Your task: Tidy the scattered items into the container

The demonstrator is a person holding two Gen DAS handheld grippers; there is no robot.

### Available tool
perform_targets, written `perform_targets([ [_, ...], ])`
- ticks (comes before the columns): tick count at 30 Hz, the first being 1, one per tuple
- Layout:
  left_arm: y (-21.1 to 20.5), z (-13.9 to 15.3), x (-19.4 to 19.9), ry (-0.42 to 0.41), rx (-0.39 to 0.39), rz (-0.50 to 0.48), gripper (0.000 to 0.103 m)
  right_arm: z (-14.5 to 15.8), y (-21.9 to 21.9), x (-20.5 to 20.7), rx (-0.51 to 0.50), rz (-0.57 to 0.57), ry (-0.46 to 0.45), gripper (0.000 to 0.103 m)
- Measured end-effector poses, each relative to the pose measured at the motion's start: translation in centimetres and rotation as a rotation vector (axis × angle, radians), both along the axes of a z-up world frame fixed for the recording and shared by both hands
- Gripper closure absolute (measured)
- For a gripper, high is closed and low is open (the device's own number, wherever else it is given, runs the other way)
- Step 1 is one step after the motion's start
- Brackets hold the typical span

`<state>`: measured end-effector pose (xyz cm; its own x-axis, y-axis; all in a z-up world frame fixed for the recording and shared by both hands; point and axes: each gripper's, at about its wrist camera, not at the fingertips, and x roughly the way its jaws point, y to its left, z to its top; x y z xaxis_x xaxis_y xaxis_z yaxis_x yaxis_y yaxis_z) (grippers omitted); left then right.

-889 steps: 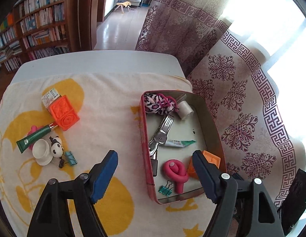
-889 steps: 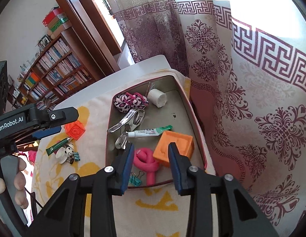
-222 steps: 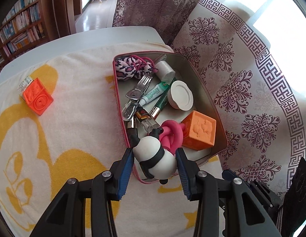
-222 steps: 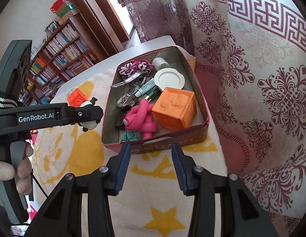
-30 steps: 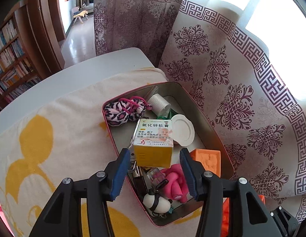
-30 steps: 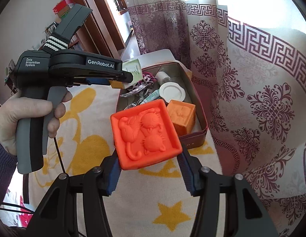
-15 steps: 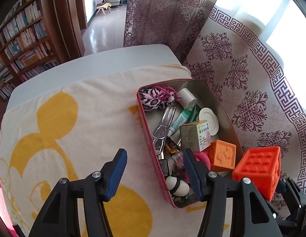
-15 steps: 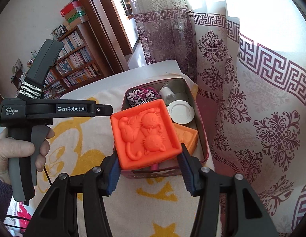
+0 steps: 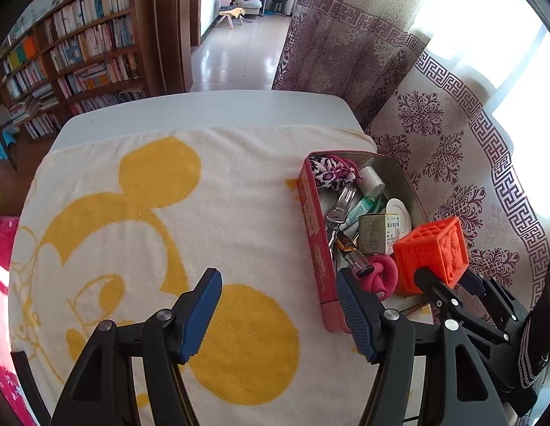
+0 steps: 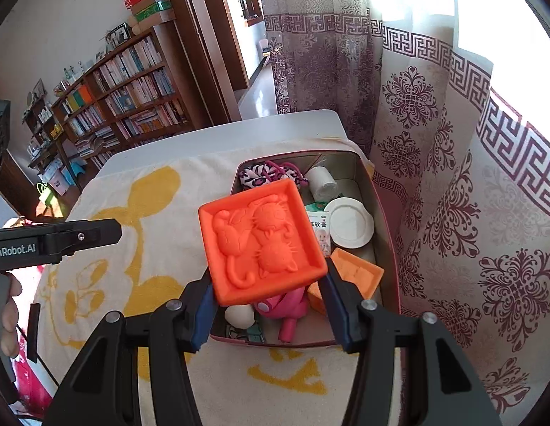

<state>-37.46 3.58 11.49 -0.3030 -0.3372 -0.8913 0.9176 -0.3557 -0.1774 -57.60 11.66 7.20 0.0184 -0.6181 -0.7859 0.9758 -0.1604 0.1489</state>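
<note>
Block (image 10: 262,243) now over tin (image 10: 383,213); left gripper (image 9: 278,310) withdrawn.

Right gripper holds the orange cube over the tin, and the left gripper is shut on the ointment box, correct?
Not quite. The left gripper is open and holds nothing, as the left wrist view shows; the ointment box lies in the tin. The right gripper does hold the orange cube.

Two orange cubes: one held (image 10: 262,243), one in tin (image 10: 356,271). One tin (image 9: 312,223), box (image 9: 376,232), pink toy (image 9: 379,275), white lid (image 10: 349,222), scrunchie (image 9: 326,174).
</note>
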Motion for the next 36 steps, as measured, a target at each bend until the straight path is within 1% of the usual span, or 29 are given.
perform_targets([
  [2,0.6,0.7,0.2,-0.004,-0.019,0.003,0.035,-0.4,-0.4,-0.3,0.023,-0.019,0.023,0.043],
  [4,1.1,1.5,0.4,-0.011,-0.045,0.007,0.035,-0.2,0.1,-0.7,0.013,-0.033,0.016,0.039],
  [6,1.6,2.2,0.5,-0.021,-0.072,0.014,0.035,0.3,1.1,-0.9,-0.008,-0.051,0.018,0.023],
  [8,2.1,2.9,0.5,-0.033,-0.1,0.015,0.035,0.6,1.9,-1.1,-0.019,-0.064,0.021,0.023],
  [15,3.5,4.6,-0.4,-0.074,-0.178,-0.011,0.035,0.6,4.3,-1.1,0.003,-0.084,-0.004,0.023],
  [21,4.2,5.3,-1.0,-0.089,-0.202,-0.036,0.035,0.1,5.9,-0.8,0.023,-0.09,-0.017,0.023],
  [27,4.9,6.0,-1.1,-0.117,-0.243,-0.051,0.035,-0.6,7.1,-0.4,0.05,-0.099,-0.036,0.023],
  [30,5.1,6.3,-1.2,-0.135,-0.265,-0.052,0.035,-0.5,7.6,-0.1,0.05,-0.099,-0.047,0.023],
  [36,5.6,7.1,-1.2,-0.141,-0.292,-0.051,0.035,0.0,8.0,0.5,0.039,-0.103,-0.062,0.023],
])
